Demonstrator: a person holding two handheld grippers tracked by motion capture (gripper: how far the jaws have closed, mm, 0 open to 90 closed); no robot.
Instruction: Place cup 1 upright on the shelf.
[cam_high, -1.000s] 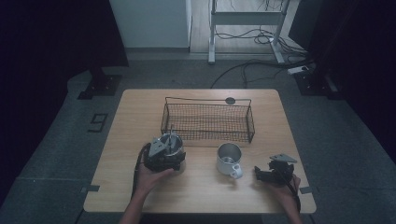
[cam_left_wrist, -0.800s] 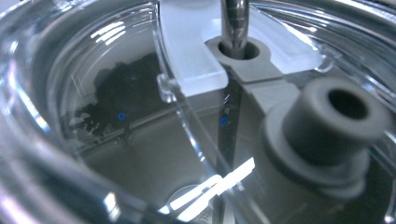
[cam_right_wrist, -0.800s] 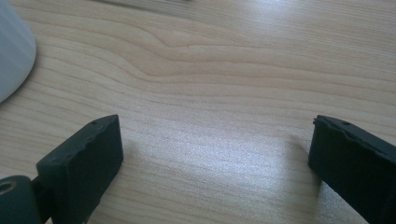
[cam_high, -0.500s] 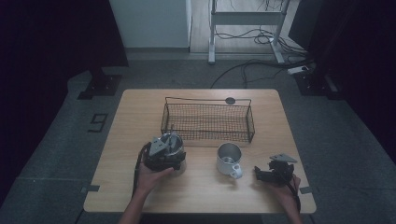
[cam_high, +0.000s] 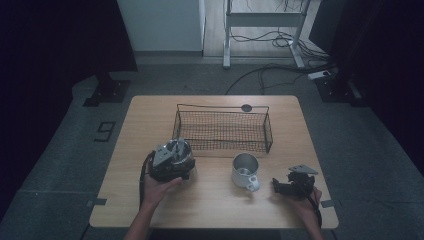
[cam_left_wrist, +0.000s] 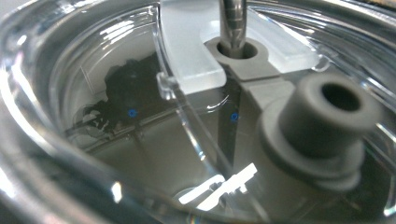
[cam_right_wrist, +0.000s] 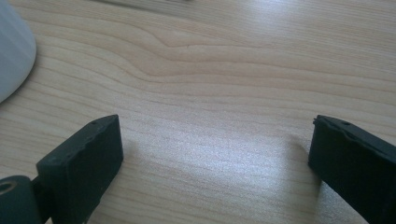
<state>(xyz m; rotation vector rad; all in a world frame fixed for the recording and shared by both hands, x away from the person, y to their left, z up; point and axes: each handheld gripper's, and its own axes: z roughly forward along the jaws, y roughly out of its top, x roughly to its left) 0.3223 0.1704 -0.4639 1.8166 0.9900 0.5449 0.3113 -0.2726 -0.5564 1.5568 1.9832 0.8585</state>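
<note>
While my left gripper (cam_high: 172, 161) sits over a clear glass jar (cam_left_wrist: 70, 116) at the front left of the surface (cam_high: 210, 205), the left gripper view looks straight down onto its glossy, rounded wall, a frosted plastic piece (cam_left_wrist: 191, 51), a thin metal rod (cam_left_wrist: 232, 23) in a grey socket and a stubby grey rubber knob (cam_left_wrist: 322, 116). Whether these jaws pinch the jar I cannot tell. My left hand (cam_high: 159, 189) cups the gripper from behind. To the right stands a metal mug (cam_high: 245, 171) with a white handle, just in front of a black wire basket (cam_high: 222, 130). My right gripper (cam_high: 292, 184) lies low on the pale wood grain, its matte black jaws spread wide and bare.
</note>
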